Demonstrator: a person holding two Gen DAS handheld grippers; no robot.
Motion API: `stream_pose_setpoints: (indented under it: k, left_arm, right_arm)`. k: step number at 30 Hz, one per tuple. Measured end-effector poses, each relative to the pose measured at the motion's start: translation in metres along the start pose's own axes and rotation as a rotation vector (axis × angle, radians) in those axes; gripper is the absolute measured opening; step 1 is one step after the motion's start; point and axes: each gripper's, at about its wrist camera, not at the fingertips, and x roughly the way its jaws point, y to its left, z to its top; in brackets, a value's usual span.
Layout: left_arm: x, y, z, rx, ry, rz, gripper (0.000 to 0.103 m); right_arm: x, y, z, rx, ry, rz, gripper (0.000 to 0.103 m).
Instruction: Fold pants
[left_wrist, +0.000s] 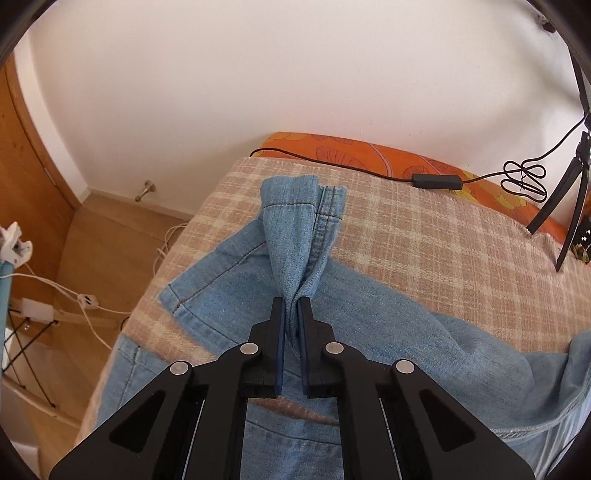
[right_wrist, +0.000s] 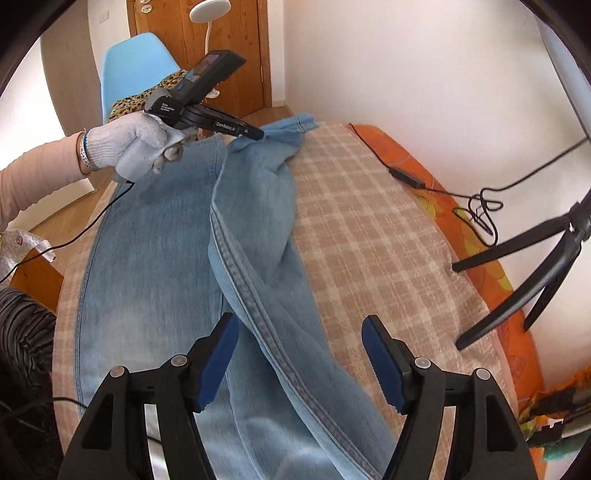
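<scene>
Right now our pants (right_wrist: 177, 236), light blue jeans, lie spread lengthwise over the plaid blanket (right_wrist: 369, 229) that covers the bed. One leg lies flat on the blanket; the other is twisted, its inner seam turned up, and it crosses under our right gripper (right_wrist: 297, 347). At the far end the cuff of that leg (left_wrist: 295, 214) is gathered into a bunch and raised off the blanket.

Our left gripper (left_wrist: 291, 310) has its jaws pressed together on that bunched denim just behind the hem, so the fabric fans out beyond the tips. In the right wrist view we see the same gripper from the side, held in a hand in a white knit glove (right_wrist: 136, 147) with a pale sleeve behind it, its tip on the denim near the cuff.

Our right gripper stands with its jaws wide apart above the twisted leg near the middle of the pants. The blue pads (right_wrist: 219, 354) touch nothing; the seam passes below the gap between them.

Beyond the blanket an orange patterned sheet (left_wrist: 369, 151) shows along the wall side of the bed, with a black cable and its inline box (left_wrist: 436, 181) lying on it. A black tripod (right_wrist: 535, 258) stands on the bed's right edge. A light blue chair (right_wrist: 133, 70) stands beyond the far end of the bed.
</scene>
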Motion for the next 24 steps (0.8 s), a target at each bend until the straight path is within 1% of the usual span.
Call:
stream_pose_setpoints:
  k: [2,3,4,6,7,8,9,11,13,15,17,20,21,22,24]
  left_arm:
    - [-0.002,0.003,-0.002,-0.012,-0.004,-0.006,0.005]
    - [-0.003,0.005,-0.003,-0.018,-0.004,-0.006,0.005]
    - [-0.004,0.006,-0.005,-0.024,0.0,-0.005,0.005]
    - [-0.004,0.007,-0.005,-0.029,0.006,-0.006,0.005]
    - [-0.006,0.007,-0.005,-0.031,0.002,-0.003,0.005]
    - [-0.008,0.007,-0.004,-0.035,-0.004,-0.003,0.005]
    - [-0.011,0.007,-0.003,-0.04,-0.01,-0.004,0.005]
    - [-0.017,0.008,0.0,-0.049,-0.02,-0.003,0.005]
    - [-0.023,0.009,0.006,-0.079,-0.027,-0.016,0.005]
    - [-0.033,0.01,0.015,-0.106,-0.045,-0.028,0.005]
    - [-0.051,0.008,0.024,-0.114,-0.083,-0.034,0.004]
    - [-0.083,0.013,0.03,-0.136,-0.141,-0.056,0.004]
    - [-0.093,0.017,0.029,-0.148,-0.155,-0.063,0.004]
    - [-0.103,0.023,0.026,-0.162,-0.172,-0.063,0.001]
    - [-0.123,0.037,0.017,-0.196,-0.201,-0.061,0.001]
  right_arm:
    - [0.004,-0.013,-0.017,0.016,0.071,0.012,0.073]
    - [0.007,-0.019,-0.026,0.018,0.098,-0.004,0.073]
    - [0.009,-0.023,-0.033,0.021,0.119,-0.024,0.072]
    - [0.008,-0.031,-0.047,0.036,0.129,-0.048,0.072]
    - [0.008,-0.035,-0.053,0.049,0.131,-0.065,0.065]
    - [0.009,-0.038,-0.059,0.067,0.14,-0.081,0.042]
    - [0.01,-0.042,-0.065,0.09,0.155,-0.097,0.03]
    - [0.008,-0.044,-0.071,0.124,0.163,-0.164,0.019]
    - [-0.001,-0.042,-0.071,0.14,0.147,-0.26,0.008]
    - [-0.02,-0.038,-0.066,0.171,0.102,-0.343,0.005]
    - [-0.044,-0.029,-0.061,0.196,0.065,-0.404,0.003]
    - [-0.081,-0.006,-0.057,0.186,0.041,-0.441,0.003]
    - [-0.091,0.004,-0.056,0.175,0.038,-0.465,0.003]
    - [-0.101,0.014,-0.057,0.17,0.035,-0.479,0.003]
    - [-0.118,0.036,-0.061,0.167,0.019,-0.483,0.003]
